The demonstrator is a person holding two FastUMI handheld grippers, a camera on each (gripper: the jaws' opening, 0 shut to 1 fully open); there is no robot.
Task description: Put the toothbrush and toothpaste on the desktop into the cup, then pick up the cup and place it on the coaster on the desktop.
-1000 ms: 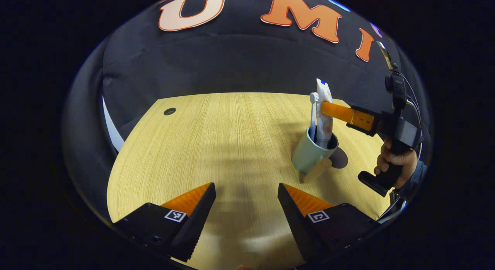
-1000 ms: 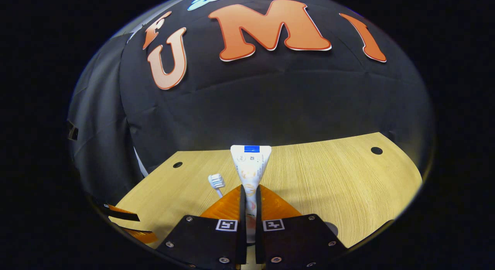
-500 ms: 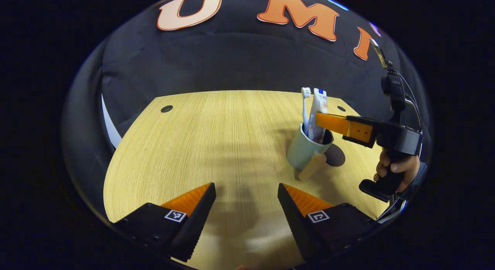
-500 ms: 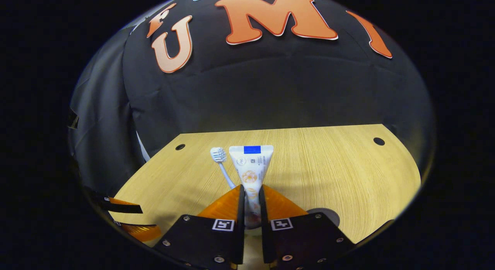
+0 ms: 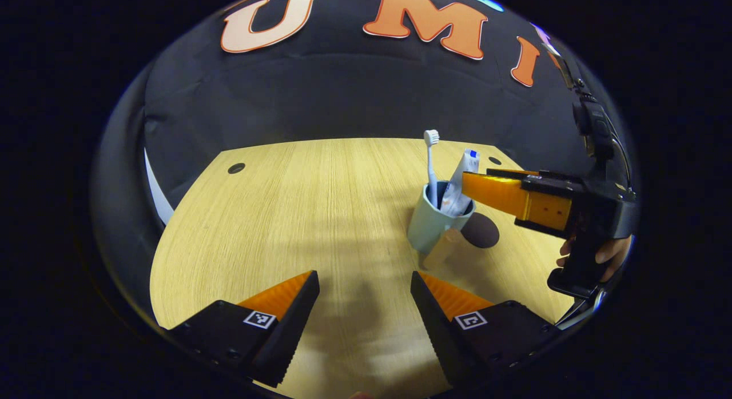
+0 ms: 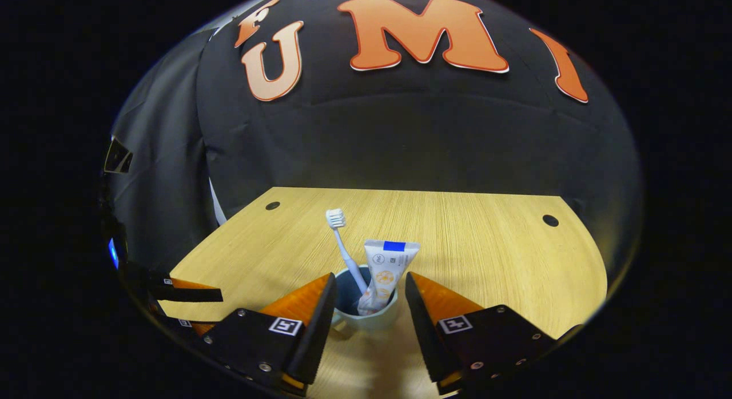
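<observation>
Peering past the right claw point(image 6: 366, 307), we lose the cup's point(image 6: 360, 307) lower body behind its spread, empty fingers; toothbrush point(image 6: 343, 244) and toothpaste point(image 6: 386, 270) stand inside, just ahead between them. Our left claw point(image 5: 365, 307) gapes, well apart, over the counter point(image 5: 297, 216).

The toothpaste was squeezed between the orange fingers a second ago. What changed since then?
The right gripper opened and let go of the white toothpaste tube, which dropped lower and now leans inside the pale blue-green cup. The gripper has drawn back a little. The white toothbrush stayed in the cup, the cup stayed on the wooden desktop beside the dark round coaster, and the left gripper stayed open.
</observation>
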